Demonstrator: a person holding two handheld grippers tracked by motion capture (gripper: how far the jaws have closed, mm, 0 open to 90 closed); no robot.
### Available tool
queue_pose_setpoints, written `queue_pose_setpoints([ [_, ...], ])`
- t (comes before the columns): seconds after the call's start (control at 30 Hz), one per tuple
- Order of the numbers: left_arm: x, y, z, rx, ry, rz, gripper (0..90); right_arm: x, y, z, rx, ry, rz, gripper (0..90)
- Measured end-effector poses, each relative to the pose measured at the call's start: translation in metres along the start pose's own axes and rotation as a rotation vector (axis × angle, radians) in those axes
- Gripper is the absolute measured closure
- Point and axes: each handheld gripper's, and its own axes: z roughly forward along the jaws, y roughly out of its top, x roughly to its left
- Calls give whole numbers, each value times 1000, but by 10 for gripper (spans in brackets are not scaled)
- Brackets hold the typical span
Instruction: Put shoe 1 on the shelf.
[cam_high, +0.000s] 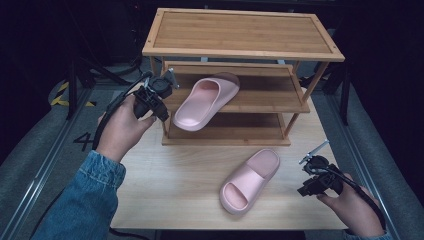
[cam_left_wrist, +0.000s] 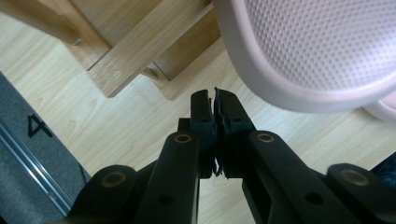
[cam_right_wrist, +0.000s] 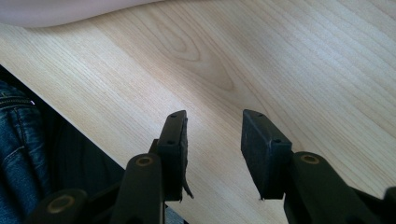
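Note:
A pink slipper (cam_high: 202, 102) lies on the middle shelf of a wooden shoe rack (cam_high: 240, 30), its heel end sticking out over the shelf's front edge. My left gripper (cam_high: 162, 116) hovers just left of that heel, beside the rack's front left post. In the left gripper view the slipper's dotted sole (cam_left_wrist: 317, 51) is above and to the right of the gripper (cam_left_wrist: 215, 95), whose jaws are shut with nothing between them. A second pink slipper (cam_high: 250, 180) lies on the table. To its right is my right gripper (cam_high: 303, 190), seen open and holding nothing (cam_right_wrist: 214, 122) over bare wood.
The light wooden table (cam_high: 175, 175) has free room in front of the rack. Grey floor mats and metal rails flank it, with a painted "4" (cam_high: 82, 140) on the left. The rack's top and bottom shelves hold nothing. A denim sleeve (cam_high: 85, 200) comes in at the lower left.

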Motion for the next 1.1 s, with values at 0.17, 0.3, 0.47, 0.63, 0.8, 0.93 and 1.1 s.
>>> queue_pose_setpoints([
  [0.17, -5, 8, 2, 0, -13, 17, 873, 0, 0, 0, -2, -4, -3, 617],
  [0.3, -11, 13, 2, -9, -28, 30, 873, -2, -1, -1, -8, -1, 0, 617],
  [0.47, -28, 23, 2, -27, -75, 82, 873, -3, -2, -2, -14, -7, 3, 620],
  [0.63, -45, 30, 3, -25, -75, 118, 872, -2, -2, -3, -18, -8, -1, 620],
  [0.8, -58, 33, 3, -42, -83, 154, 873, -2, -1, -3, -24, -12, -1, 630],
  [0.93, -66, 21, -5, -39, -126, 158, 869, -1, -1, -2, -22, -10, 0, 630],
  [1.1, -89, 11, -5, -42, -172, 234, 860, 0, 0, -2, -17, -15, -5, 630],
])
